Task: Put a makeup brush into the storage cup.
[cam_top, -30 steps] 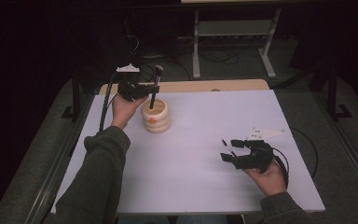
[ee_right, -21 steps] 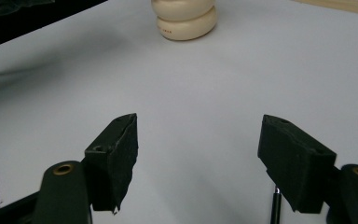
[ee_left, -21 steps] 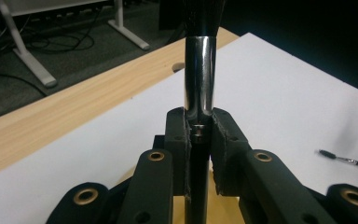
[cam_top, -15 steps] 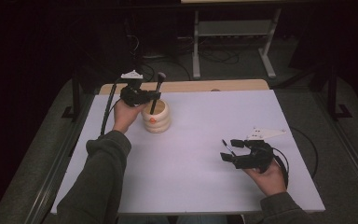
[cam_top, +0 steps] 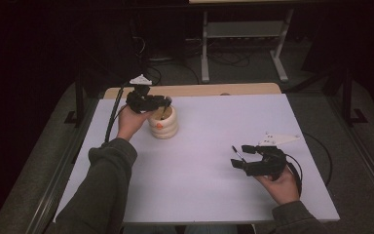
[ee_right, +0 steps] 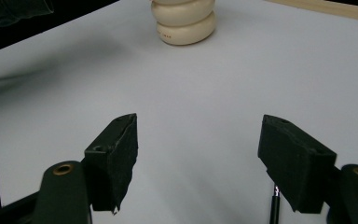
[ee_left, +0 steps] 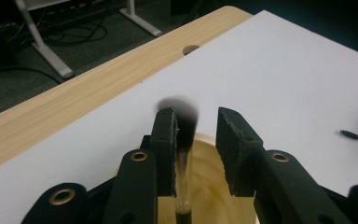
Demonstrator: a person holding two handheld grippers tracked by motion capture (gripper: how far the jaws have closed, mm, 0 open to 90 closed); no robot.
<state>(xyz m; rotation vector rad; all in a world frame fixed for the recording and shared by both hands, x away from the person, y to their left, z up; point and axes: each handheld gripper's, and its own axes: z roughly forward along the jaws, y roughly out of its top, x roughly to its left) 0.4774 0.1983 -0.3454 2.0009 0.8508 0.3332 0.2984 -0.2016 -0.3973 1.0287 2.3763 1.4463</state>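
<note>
Item 1: cream ribbed holder (cam_top: 163, 123), standing upright on the white table (cam_top: 214, 195) toward its far left, near the wooden strip (cam_top: 195, 89) along the far edge. Also seen in the right gripper view (ee_right: 183, 21), well apart from that gripper.

Item 2: makeup brush (ee_left: 182, 140), dark bristle head up, clear-looking handle running down into the holder's mouth. It stands close to upright, touching the inner face of 1 jaw.

Item 3: left gripper (cam_top: 161, 103), held directly over the holder. Jaws are parted; the brush sits in the gap against 1 pad while the other pad stands clear of it, so it is not clamped.

Item 4: right gripper (cam_top: 241, 157), resting low at the near right of the table. Jaws wide apart, nothing between them.

Item 5: thin dark pen-like tool (cam_top: 237, 153), lying on the table just beside the right gripper; its tip is visible below 1 jaw in the right gripper view (ee_right: 274, 205).

Handling note, as judgement: the step looks like placing the brush in the holder. Lift the left gripper straight up without sideways drift, since the jaw touching the brush could tip it or drag the light holder.
</note>
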